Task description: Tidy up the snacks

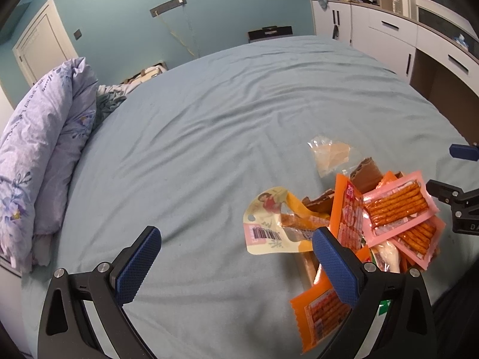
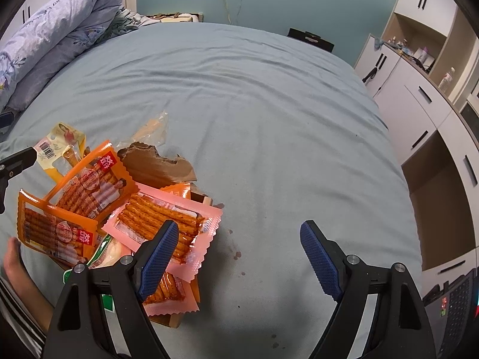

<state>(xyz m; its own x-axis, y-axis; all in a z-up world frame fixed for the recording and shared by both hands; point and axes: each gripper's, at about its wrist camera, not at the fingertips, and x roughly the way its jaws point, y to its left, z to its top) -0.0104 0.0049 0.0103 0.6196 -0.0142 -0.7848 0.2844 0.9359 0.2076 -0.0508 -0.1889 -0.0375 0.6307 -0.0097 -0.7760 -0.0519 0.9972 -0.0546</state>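
A heap of snack packets lies on the blue bed sheet (image 1: 194,149) over a torn brown cardboard box (image 2: 155,161). It has orange packets (image 2: 89,185), pink packets of spicy sticks (image 2: 161,218) (image 1: 398,206), a yellow packet with a barcode (image 1: 269,227) and a clear packet (image 1: 329,155). My left gripper (image 1: 236,248) is open and empty, just left of the heap. My right gripper (image 2: 239,239) is open and empty, its left finger over the pink packets. The right gripper's fingers (image 1: 464,151) also show at the right edge of the left wrist view.
A folded purple floral duvet (image 1: 39,155) lies along the bed's left side. White cabinets and drawers (image 2: 425,113) stand along the right. A laptop (image 2: 455,296) sits at the lower right. A bare foot (image 2: 15,266) rests by the heap.
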